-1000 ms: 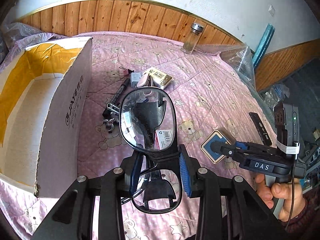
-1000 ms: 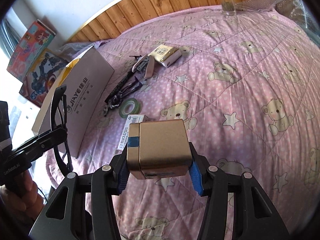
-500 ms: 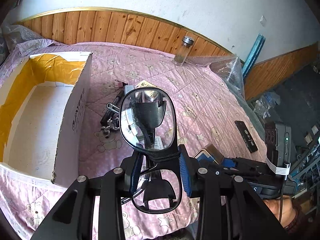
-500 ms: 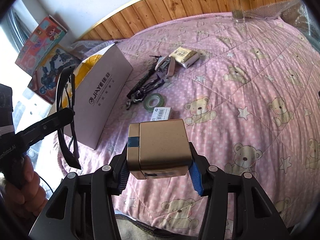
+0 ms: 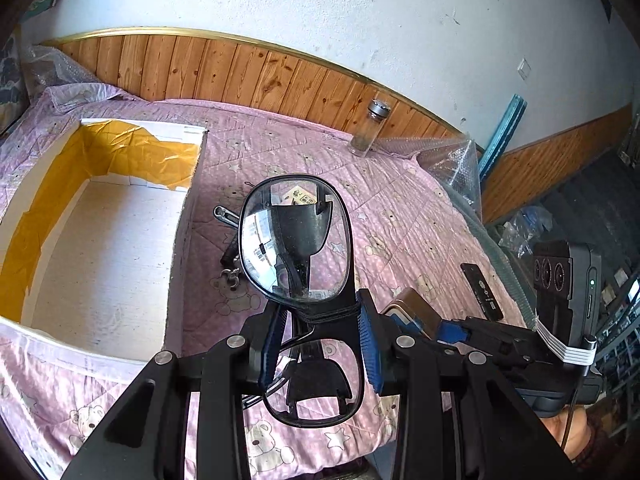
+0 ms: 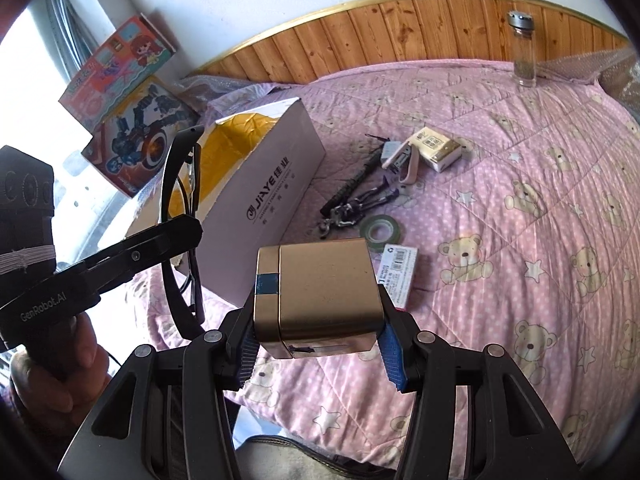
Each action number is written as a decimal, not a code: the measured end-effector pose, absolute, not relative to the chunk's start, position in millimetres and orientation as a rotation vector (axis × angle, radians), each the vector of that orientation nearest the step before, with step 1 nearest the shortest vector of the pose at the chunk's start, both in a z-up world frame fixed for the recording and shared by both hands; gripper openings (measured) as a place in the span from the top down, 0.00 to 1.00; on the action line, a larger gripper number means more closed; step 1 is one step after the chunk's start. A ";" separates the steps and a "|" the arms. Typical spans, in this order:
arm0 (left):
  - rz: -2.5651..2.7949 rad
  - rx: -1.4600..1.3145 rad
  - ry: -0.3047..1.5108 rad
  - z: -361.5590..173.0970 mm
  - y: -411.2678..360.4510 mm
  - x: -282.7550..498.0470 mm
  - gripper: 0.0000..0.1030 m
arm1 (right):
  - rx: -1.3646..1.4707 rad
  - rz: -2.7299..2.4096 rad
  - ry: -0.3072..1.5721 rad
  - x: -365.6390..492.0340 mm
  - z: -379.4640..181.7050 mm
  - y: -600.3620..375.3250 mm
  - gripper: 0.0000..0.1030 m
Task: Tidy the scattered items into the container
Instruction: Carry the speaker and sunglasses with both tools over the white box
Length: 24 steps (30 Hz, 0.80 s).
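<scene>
Since a second ago both grippers have risen. Left view: the left gripper (image 5: 320,344) pinches the glasses (image 5: 296,240) at the bridge, right of the empty cardboard box (image 5: 184,216). Right view: the right gripper (image 6: 320,350) clamps the gold tin (image 6: 320,280) by its sides, lifted for the box (image 6: 272,196) at far left

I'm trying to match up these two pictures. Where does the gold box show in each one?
Left wrist view: only a corner of the gold box peeks out low and right of centre, behind the glasses in the left claw.
Right wrist view: lower centre, clamped in the right claw.
Shared landmark: the white cardboard box on the pink bedspread.
</scene>
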<state>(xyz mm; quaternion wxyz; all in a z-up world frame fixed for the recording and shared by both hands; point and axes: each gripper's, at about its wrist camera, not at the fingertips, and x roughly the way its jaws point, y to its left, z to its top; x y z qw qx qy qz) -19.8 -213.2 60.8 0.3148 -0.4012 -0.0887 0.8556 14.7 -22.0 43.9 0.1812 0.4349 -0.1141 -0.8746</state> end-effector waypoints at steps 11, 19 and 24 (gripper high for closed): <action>2.267 -1.025 -0.298 72.3 -252.8 -29.3 0.65 | 1.181 -2.435 -0.266 -0.5 62.7 -67.5 0.48; 2.288 -1.001 -0.347 81.4 -283.1 -45.5 0.65 | 1.147 -2.405 -0.212 -19.3 78.4 -104.8 0.48; 2.305 -0.998 -0.364 86.0 -300.0 -57.7 0.65 | 1.131 -2.383 -0.188 -33.3 84.2 -127.1 0.48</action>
